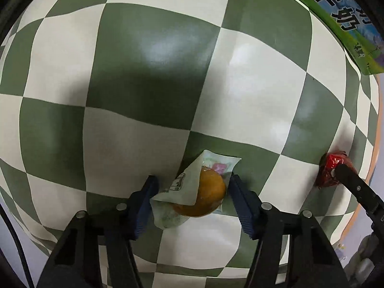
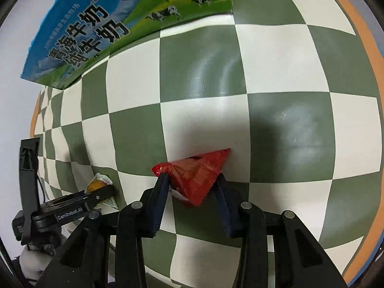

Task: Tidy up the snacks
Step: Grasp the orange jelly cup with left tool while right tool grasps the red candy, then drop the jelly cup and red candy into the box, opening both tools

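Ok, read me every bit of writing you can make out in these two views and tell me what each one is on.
"GenRobot.AI": on the left gripper body.
"青海牛奶": large black characters, printed twice on the milk carton.
Small line above them on the carton: too blurred to read.
Printing on the pastry wrapper and red packet: unreadable.

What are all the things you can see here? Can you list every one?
snack with the round orange cake: one, clear and pale green wrapper, on the checked cloth between the left gripper's fingers
red snack packet: one, shiny red, on the cloth between the right gripper's fingers
milk carton box: one, blue and green with cows and flowers, at the far edge of the cloth
checked cloth: one, green and white squares, covering the table
table edge: one, orange rim past the cloth
left gripper: one, black with blue pads, pads on the wrapper
right gripper: one, black with blue pads, shut on the red packet
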